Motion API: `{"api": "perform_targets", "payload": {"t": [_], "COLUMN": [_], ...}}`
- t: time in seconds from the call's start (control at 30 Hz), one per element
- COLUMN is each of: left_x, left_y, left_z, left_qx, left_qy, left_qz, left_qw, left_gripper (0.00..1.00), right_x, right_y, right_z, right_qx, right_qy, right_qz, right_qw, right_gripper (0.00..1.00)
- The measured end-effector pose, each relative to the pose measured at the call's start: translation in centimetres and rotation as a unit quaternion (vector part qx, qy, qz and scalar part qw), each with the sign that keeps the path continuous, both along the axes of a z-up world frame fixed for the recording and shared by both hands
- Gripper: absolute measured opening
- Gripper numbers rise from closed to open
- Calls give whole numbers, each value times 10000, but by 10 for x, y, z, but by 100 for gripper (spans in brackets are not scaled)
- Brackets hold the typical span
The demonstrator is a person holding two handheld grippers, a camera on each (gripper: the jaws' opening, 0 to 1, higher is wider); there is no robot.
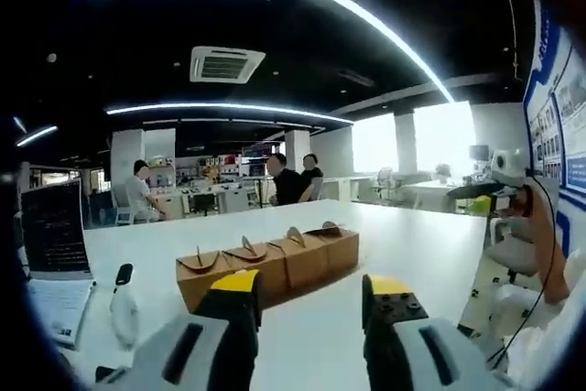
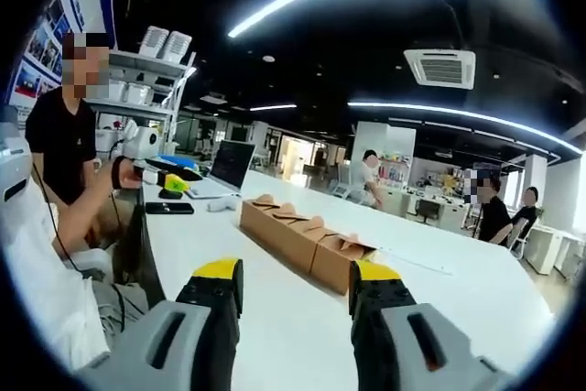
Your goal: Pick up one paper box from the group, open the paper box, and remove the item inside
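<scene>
**Both grippers spread above the table, boxes untouched**

Nearest you, your left gripper (image 1: 309,295) has its yellow-tipped jaws spread wide with nothing between them, and your right gripper (image 2: 298,281) is spread and empty too. Both hang over the white table (image 1: 412,254), short of the boxes.

Just past the jaws lies the row of paper boxes (image 1: 270,265): brown cartons set side by side, touching, tab handles standing up from their closed tops. In the right gripper view the same row (image 2: 302,237) runs away from you at a slant.

Beyond the row, a laptop (image 1: 53,235) stands open near the table's edge, a white mouse (image 1: 124,310) beside it. In the right gripper view a person (image 2: 69,148) stands by the table's far end. Further back, several people sit at desks.
</scene>
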State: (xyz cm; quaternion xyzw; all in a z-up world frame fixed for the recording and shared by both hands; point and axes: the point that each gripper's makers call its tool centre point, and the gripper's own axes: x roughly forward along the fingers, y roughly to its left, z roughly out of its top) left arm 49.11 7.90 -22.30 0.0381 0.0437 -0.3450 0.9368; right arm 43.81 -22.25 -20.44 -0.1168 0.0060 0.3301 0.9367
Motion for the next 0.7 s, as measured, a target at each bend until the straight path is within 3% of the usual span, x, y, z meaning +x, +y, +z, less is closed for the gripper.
{"api": "perform_targets", "payload": {"t": [0.7], "left_x": [36], "left_y": [-7], "left_z": [-6], "left_qx": [329], "left_qy": [250], "left_qz": [92], "left_qw": [9991], "left_gripper": [46], "right_x": [0], "right_y": [-2], "right_z": [2], "right_qx": [42], "right_qy": [-10], "right_qz": [-9], "right_qw": [10000], "right_gripper": [47]}}
